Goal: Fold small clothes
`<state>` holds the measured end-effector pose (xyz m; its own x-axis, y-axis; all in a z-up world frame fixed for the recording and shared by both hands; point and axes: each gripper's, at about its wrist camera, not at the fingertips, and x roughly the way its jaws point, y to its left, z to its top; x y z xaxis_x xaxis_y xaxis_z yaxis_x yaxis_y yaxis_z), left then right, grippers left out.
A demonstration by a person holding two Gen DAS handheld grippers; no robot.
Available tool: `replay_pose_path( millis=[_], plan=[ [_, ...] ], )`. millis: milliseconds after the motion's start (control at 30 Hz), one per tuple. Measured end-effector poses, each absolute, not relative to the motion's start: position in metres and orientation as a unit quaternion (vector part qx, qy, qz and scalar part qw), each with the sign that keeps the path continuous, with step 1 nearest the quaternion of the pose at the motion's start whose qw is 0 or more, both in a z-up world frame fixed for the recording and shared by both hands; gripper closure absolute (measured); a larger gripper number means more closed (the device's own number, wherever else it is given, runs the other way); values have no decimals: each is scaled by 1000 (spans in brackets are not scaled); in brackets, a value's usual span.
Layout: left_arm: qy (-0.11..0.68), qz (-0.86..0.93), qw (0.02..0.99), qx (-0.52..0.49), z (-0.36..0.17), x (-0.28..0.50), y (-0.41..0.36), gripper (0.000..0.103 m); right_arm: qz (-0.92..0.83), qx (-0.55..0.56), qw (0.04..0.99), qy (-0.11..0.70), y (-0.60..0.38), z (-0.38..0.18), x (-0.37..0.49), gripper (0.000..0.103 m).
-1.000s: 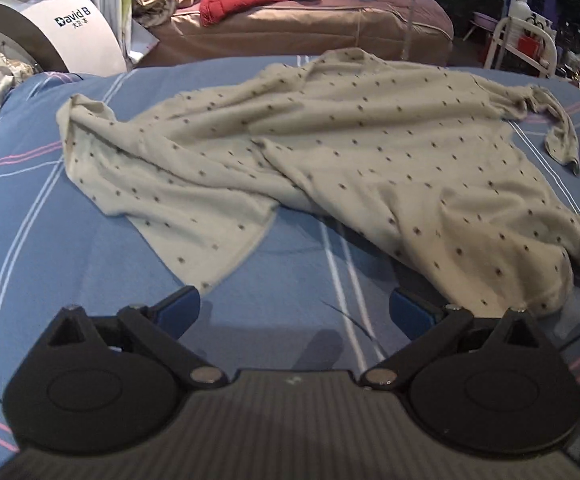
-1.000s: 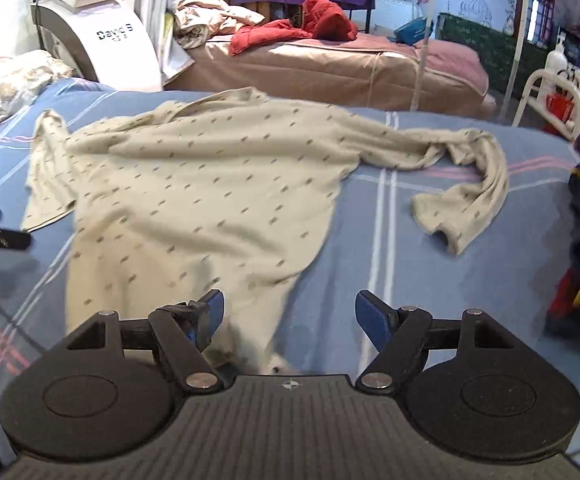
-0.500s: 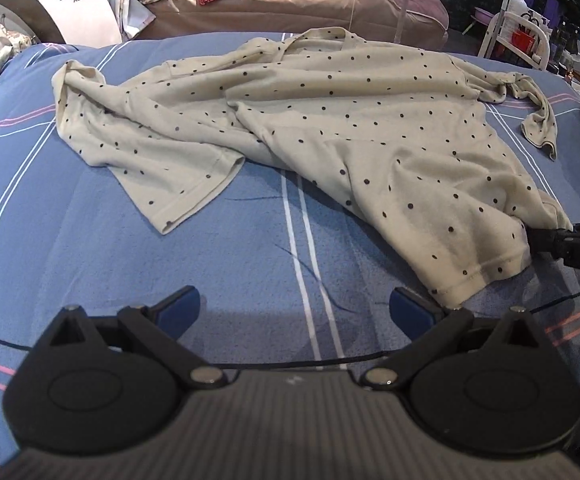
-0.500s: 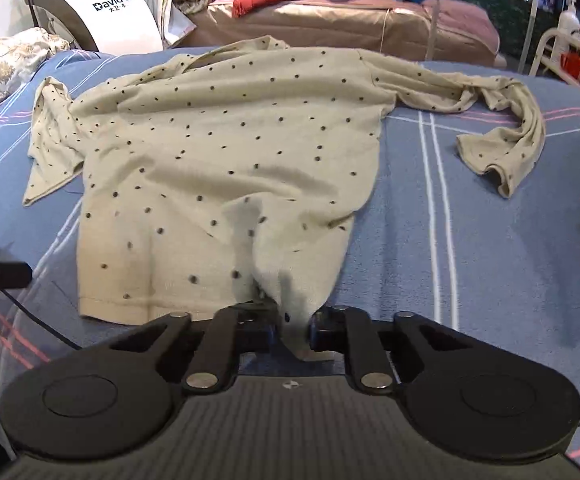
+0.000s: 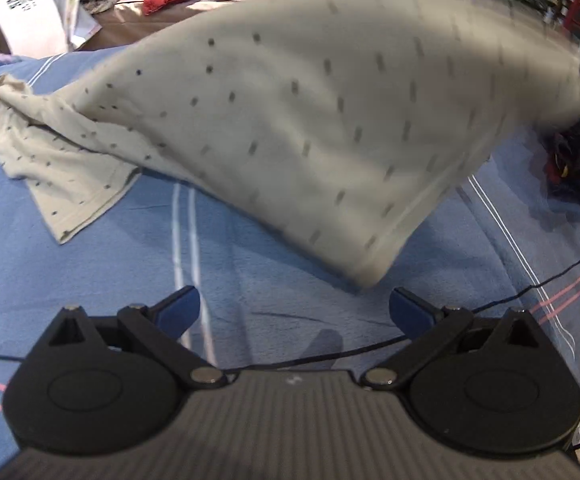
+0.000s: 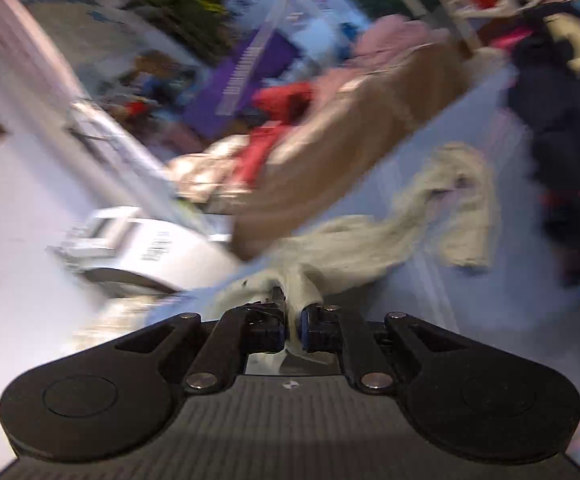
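One blue striped bedsheet (image 5: 90,248) lies bare ahead of the left gripper (image 5: 294,306), whose fingers are spread around nothing. The beige dotted shirt (image 5: 330,128) billows off it, hem edge raised, one corner pinched in the right gripper (image 6: 292,328), fingers just closed.

White machine (image 5: 22,12) at upper left of left wrist view, dark lettering on its casing, smeared, not legible, same casing in right wrist view, print blurred, nothing else readable
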<state>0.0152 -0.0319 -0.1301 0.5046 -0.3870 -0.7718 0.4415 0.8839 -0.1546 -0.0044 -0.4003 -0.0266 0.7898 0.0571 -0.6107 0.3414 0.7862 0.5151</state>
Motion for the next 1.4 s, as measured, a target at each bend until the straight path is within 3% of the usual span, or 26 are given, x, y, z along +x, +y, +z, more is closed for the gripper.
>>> replay_pose_path(
  millis=[200,267,367,400,433,467,500,533,567,667,933,1033,1067,1100,1300,1400],
  plan=[
    [420,-227,876,66,-144,35,-52,0,-162,308,864,365,-416,-101,-18,89],
    [424,-226,874,66,-152,44,-58,0,-154,328,861,356,-417,-102,-20,73],
    [421,-223,876,77,-165,61,-76,0,-155,312,868,354,-412,-94,-19,57],
    [410,-222,881,81,-167,66,-83,6,-153,319,866,353,-411,-94,-20,51],
    [398,-224,886,83,-167,73,-93,15,-149,326,865,351,-410,-94,-20,40],
    [391,-229,888,83,-164,79,-99,41,-145,327,865,352,-407,-94,-19,31],
    [390,-231,888,82,-160,85,-104,74,-143,323,865,355,-405,-95,-18,28],
    [400,-235,883,72,-154,92,-109,89,-143,318,866,357,-401,-95,-18,24],
    [406,-240,880,54,-147,98,-107,96,-143,309,868,361,-397,-96,-17,21],
    [387,-242,889,24,-109,96,-84,96,-138,266,876,377,-383,-101,-19,10],
    [371,-225,895,106,8,6,15,89,-110,151,892,412,-349,-119,-20,10],
    [348,-197,909,118,28,-20,44,59,-91,153,890,419,-341,-124,-14,10],
    [339,-174,917,118,27,-23,53,43,-86,155,889,421,-339,-126,-13,10],
    [341,-148,920,122,22,-21,58,36,-86,155,888,424,-337,-127,-12,10],
    [432,-112,886,127,-66,5,77,37,-93,147,888,426,-334,-124,-21,8],
    [479,-118,862,116,-111,4,82,53,-101,144,889,423,-340,-123,-31,8]
  ],
)
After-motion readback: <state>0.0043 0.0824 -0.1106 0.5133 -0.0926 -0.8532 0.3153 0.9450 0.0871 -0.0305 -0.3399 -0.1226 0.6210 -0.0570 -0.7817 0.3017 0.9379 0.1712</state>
